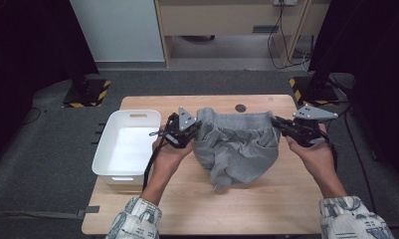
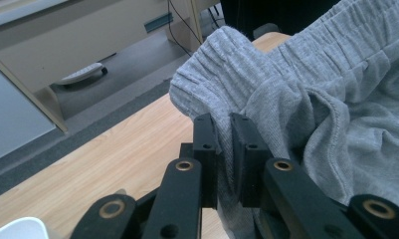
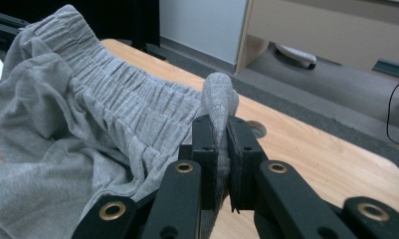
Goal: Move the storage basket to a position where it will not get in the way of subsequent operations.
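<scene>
The left claw point(image 1: 191, 130) and the right claw point(image 1: 281, 125) each clamp a corner of the waistband of the grey shorts point(image 1: 237, 147), holding them spread above the wooden desk point(image 1: 266, 199) with the legs bunched and sagging onto it. The lifting step seems in hand; next likely calls for raising evenly until the fabric hangs straight.

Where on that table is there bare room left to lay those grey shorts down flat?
Bare wood runs along the near edge of the table, between the sleeves, and continues under the hanging grey shorts. A narrower strip lies at the far edge around the dark hole. The left side is crowded: the white bin sits there, beside the left claw. The right claw pinches the waistband's other end.
</scene>
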Motion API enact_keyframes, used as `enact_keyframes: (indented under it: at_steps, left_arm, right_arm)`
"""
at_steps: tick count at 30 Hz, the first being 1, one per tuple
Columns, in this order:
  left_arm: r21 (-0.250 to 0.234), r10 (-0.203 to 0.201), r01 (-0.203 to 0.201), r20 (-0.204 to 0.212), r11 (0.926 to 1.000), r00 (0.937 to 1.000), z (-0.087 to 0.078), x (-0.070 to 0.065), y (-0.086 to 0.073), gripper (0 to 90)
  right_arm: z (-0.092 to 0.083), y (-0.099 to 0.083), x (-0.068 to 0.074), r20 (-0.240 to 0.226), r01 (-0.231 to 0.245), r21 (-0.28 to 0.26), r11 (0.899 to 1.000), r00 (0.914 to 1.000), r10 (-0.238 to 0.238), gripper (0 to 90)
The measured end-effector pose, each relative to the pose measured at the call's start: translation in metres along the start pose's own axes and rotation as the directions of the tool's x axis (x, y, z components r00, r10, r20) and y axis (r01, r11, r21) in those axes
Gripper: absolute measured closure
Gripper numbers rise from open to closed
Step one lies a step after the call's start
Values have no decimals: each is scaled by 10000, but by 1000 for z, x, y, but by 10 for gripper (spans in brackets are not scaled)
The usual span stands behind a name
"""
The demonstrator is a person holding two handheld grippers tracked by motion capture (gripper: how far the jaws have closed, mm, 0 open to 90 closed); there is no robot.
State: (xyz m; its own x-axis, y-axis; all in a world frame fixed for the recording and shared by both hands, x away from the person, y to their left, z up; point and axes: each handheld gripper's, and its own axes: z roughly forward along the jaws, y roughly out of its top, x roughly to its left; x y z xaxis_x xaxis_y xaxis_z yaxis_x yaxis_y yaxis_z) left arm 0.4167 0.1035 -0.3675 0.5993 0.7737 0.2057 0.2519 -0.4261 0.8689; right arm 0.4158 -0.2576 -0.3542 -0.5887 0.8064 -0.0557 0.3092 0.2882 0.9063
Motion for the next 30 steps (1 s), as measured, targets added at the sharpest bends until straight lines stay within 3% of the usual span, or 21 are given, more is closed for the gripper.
enact_keyframes:
  at_steps: [17,21,30]
  left_arm:
    - [-409,484,-491,-185,9980,9987,-25,5,31,821]
    - [-269,631,-636,-185,9976,9978,-22,6,34,821]
    - [100,435,-433,-137,9990,9990,-1,9,21,820]
  right_arm:
    - [-28,39,5,161,552,-385,9977,9984,-546,843]
    - [-30,41,5,206,605,-411,9973,9980,-597,843]
    - [-13,24,-1,174,411,-128,9991,9990,-409,842]
